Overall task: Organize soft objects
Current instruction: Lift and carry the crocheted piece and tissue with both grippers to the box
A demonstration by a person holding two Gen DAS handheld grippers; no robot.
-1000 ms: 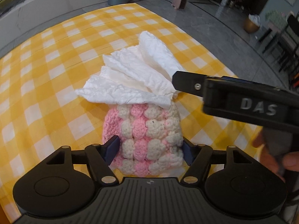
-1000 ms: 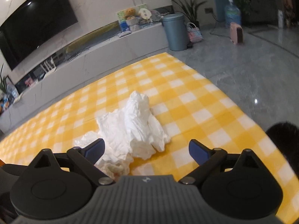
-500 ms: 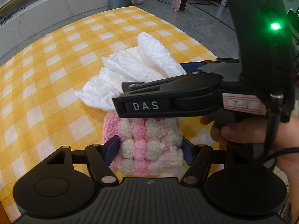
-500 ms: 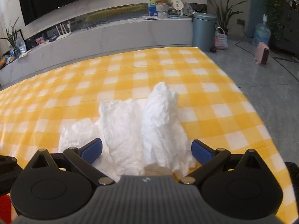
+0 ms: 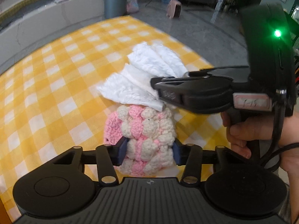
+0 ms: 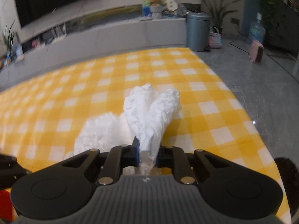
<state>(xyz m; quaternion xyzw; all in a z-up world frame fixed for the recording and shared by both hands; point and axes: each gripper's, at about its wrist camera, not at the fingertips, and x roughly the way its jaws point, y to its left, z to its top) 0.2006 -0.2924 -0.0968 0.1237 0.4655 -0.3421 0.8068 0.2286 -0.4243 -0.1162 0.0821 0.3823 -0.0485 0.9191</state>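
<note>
Both claws have just been closing: the right gripper (image 6: 147, 155), spread wide a moment ago, now pinches a fold of the white tissue (image 5: 143, 80), and the left gripper (image 5: 148, 150) squeezes the crocheted pouch (image 5: 143, 130) between its blue pads. Seen from the left, the right gripper's tips are buried in the paper — its label is too blurred to read. The tissue is crinkled and fans out of the pouch's mouth; the pouch is knobbly pink-and-cream yarn. Everything sits on a yellow-and-white checked tablecloth (image 6: 74, 97). Beyond it are a grey floor and a blue-grey bin (image 6: 198, 30).
</note>
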